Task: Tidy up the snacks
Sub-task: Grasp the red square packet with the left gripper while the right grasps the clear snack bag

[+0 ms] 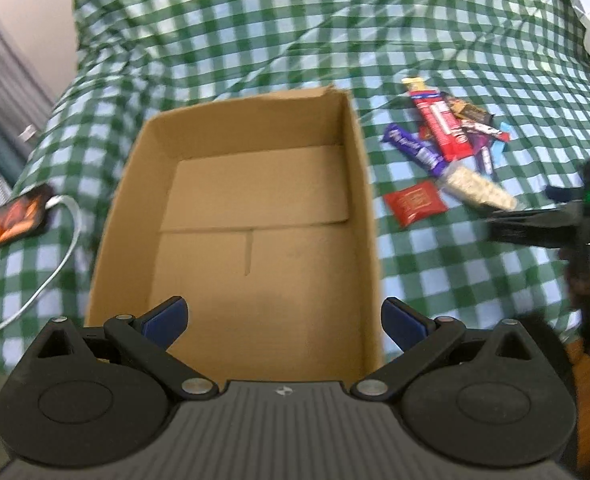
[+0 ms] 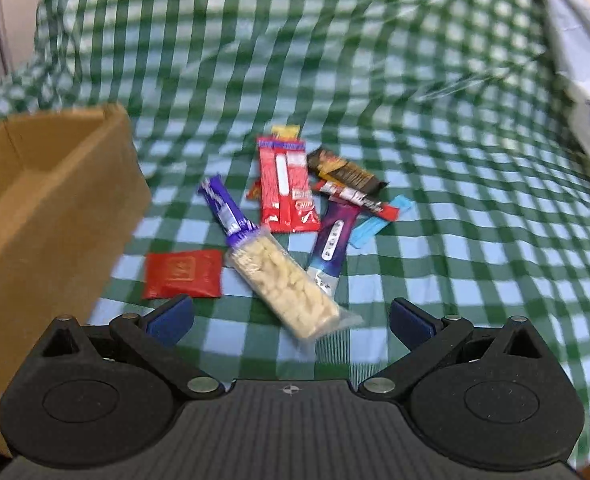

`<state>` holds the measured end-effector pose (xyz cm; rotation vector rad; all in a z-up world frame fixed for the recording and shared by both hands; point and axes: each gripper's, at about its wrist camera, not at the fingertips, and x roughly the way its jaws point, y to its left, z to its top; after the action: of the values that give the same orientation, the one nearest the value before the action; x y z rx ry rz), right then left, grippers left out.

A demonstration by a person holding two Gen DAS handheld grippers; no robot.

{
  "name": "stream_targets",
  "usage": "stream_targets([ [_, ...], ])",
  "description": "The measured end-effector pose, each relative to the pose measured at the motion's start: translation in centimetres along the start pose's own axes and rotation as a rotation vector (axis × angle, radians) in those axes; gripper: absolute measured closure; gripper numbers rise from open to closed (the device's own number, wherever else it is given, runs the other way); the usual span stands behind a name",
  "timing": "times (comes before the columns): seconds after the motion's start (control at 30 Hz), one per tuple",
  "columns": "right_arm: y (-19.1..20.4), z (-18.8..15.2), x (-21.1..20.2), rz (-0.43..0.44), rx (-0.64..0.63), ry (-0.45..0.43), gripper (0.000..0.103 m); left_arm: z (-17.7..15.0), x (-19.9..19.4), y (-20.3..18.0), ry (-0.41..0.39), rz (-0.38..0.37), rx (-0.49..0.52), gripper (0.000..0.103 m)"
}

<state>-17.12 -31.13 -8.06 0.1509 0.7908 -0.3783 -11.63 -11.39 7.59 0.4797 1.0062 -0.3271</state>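
An empty cardboard box (image 1: 255,216) sits on a green checked cloth; its side wall (image 2: 55,216) shows at the left of the right wrist view. A pile of snacks lies to its right: a clear pack of pale puffed bar (image 2: 287,284), a small red packet (image 2: 183,274), a purple bar (image 2: 225,210), a large red pack (image 2: 287,188), a purple-blue pouch (image 2: 333,244) and dark bars (image 2: 347,174). My left gripper (image 1: 285,320) is open and empty over the box's near end. My right gripper (image 2: 291,320) is open and empty, just short of the clear pack.
A phone (image 1: 19,216) with a white cable (image 1: 55,264) lies left of the box. A white object (image 2: 583,92) lies at the far right of the cloth. The right gripper's body (image 1: 555,224) shows at the right edge of the left wrist view.
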Motion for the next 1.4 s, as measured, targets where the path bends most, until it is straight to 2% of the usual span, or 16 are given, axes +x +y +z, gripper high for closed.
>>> stream_targets([
  [0.17, -0.5, 0.7, 6.3, 0.031, -0.029, 0.08, 0.001, 3.7, 2.2, -4.0, -0.017, -0.022, 0.083, 0.0],
  [0.2, -0.5, 0.8, 6.9, 0.035, -0.029, 0.085, 0.009, 4.3, 2.7, -4.8, -0.02, -0.03, 0.105, 0.0],
  [0.23, -0.4, 0.7, 7.3, 0.044, -0.03, 0.091, 0.028, 5.0, 3.1, -5.7, -0.022, -0.037, 0.125, 0.0],
  [0.3, -0.4, 0.4, 7.6, 0.057, -0.027, 0.124, 0.058, 6.0, 4.0, -7.3, -0.027, -0.06, 0.158, 0.0],
  [0.33, -0.7, 0.2, 7.3, 0.068, -0.021, 0.128, 0.063, 6.4, 4.5, -8.1, -0.031, -0.077, 0.179, 0.0],
  [0.43, -2.0, -0.9, 5.5, 0.076, 0.011, 0.105, 0.065, 7.6, 6.4, -11.2, -0.038, -0.114, 0.256, 0.0],
  [0.53, -4.8, -1.5, 2.9, 0.076, 0.108, 0.083, 0.065, 8.1, 8.6, -14.1, -0.04, -0.144, 0.329, 0.0],
  [0.63, -8.2, -2.8, 1.1, -0.007, 0.175, 0.062, 0.065, 8.5, 11.9, -16.7, -0.026, -0.148, 0.411, 0.0],
  [0.7, -10.4, -3.8, 0.8, -0.056, 0.216, 0.075, 0.065, 8.9, 14.8, -18.5, 0.017, -0.153, 0.468, 0.0],
  [0.8, -12.9, -5.2, 1.3, -0.091, 0.263, 0.108, 0.065, 9.6, 19.0, -20.1, 0.085, -0.124, 0.514, 0.0],
  [0.9, -14.2, -6.2, 1.8, -0.076, 0.294, 0.115, 0.063, 10.3, 22.4, -20.1, 0.126, -0.079, 0.497, 0.0],
  [0.97, -14.6, -6.5, 2.5, -0.059, 0.29, 0.107, 0.052, 10.5, 24.8, -19.7, 0.173, -0.036, 0.488, 0.0],
  [1.03, -14.7, -6.4, 2.8, -0.026, 0.294, 0.088, 0.02, 10.9, 25.6, -18.4, 0.202, -0.1, 0.429, 0.0],
  [1.13, -14.0, -6.5, 3.4, -0.022, 0.265, 0.098, 0.0, 11.1, 25.9, -17.4, 0.196, -0.155, 0.437, 0.0],
  [1.27, -12.2, -6.7, 4.3, -0.091, 0.183, 0.075, 0.0, 10.5, 25.7, -16.7, 0.151, -0.175, 0.451, 0.0],
  [1.4, -11.9, -7.1, 4.2, -0.105, 0.191, 0.031, 0.0, 10.3, 25.6, -16.5, 0.15, -0.177, 0.446, 0.0],
])
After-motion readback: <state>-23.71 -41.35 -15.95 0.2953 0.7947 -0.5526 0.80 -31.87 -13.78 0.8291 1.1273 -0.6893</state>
